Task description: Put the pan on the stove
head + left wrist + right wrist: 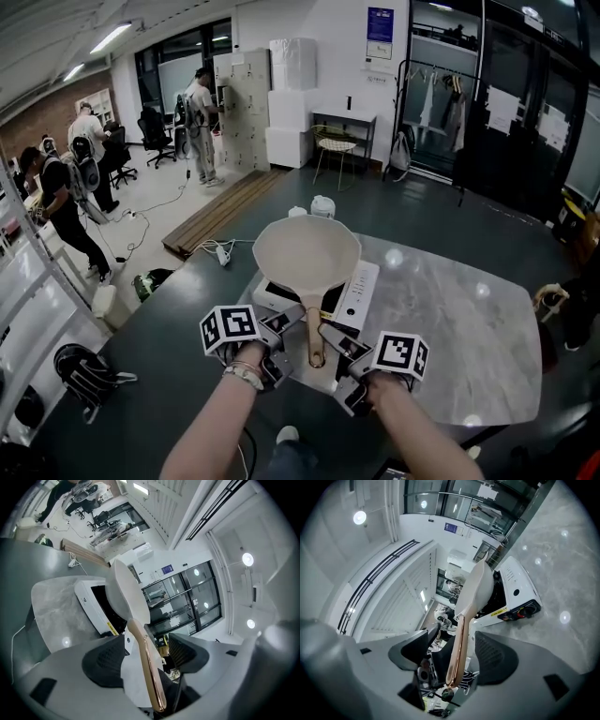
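A cream pan [306, 251] sits on the white induction stove [357, 296], its copper-coloured handle [315, 339] pointing toward me. My left gripper [286, 322] and right gripper [336, 339] flank that handle, both open. In the left gripper view the handle [148, 670] runs through the gap of the gripper [145, 656] with neither pad touching it; the pan [129, 595] and stove [89, 599] lie beyond. The right gripper view shows the same: the handle [458, 653] passes free between the wide jaws of the gripper [454, 653], with the pan [477, 588] on the stove [513, 590].
The stove stands on a grey marble tabletop [459, 328] whose near edge is just below my hands. Two white containers [321, 206] stand past the table. On the floor lie wooden planks [220, 211], a power strip [223, 253] and a dark bag [84, 373]. People [199, 122] stand far left.
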`<state>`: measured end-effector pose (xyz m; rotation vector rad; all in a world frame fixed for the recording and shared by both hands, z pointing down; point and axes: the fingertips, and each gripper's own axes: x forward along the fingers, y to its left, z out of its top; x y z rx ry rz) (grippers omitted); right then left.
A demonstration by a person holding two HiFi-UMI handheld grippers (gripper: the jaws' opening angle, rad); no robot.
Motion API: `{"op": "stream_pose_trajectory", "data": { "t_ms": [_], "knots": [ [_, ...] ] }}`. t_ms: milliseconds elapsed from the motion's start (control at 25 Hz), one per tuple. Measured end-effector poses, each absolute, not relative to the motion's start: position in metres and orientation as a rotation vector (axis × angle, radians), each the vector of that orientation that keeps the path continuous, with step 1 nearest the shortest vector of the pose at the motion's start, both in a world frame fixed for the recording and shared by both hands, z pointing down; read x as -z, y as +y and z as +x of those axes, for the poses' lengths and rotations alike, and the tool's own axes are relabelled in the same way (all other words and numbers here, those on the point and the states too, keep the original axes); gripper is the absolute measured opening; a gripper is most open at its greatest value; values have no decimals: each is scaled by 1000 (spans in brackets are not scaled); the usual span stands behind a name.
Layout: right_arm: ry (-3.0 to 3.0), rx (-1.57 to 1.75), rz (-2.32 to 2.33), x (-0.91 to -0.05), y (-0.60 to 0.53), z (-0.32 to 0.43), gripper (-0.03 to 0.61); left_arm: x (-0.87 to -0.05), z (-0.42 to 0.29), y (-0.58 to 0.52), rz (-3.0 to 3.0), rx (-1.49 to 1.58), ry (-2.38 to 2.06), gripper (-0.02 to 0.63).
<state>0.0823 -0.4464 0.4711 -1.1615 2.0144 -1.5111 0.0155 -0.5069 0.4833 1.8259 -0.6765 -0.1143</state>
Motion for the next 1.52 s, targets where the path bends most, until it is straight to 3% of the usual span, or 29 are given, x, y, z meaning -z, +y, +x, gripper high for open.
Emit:
{"op": "stream_pose_trajectory", "data": {
  "t_ms": [320,360,400,480,600,720,1160,1520],
  "knots": [
    [1948,1402,-1199,-440,-432,119,295,-460,-5,-484,1895,128,-730,267],
    [1954,1357,-1227,-435,-430,124,208,-457,-9,-482,1905,142,-743,249],
    [1967,1307,-1254,-430,-427,128,70,-453,-14,-480,1917,161,-759,231],
    [2005,1225,-1282,-420,-421,134,37,-445,-24,-477,1941,205,-798,184],
    [2051,1151,-1314,-409,-413,141,31,-434,-37,-469,1977,247,-853,62],
    [2114,1087,-1362,-403,-406,143,25,-424,-46,-460,2034,243,-895,11],
    [2179,928,-1520,-391,-377,167,25,-387,-86,-417,2383,154,-1209,11],
    [2357,468,-1756,-364,-364,184,26,-350,-99,-391,2611,69,-1534,11]
  ]
}}
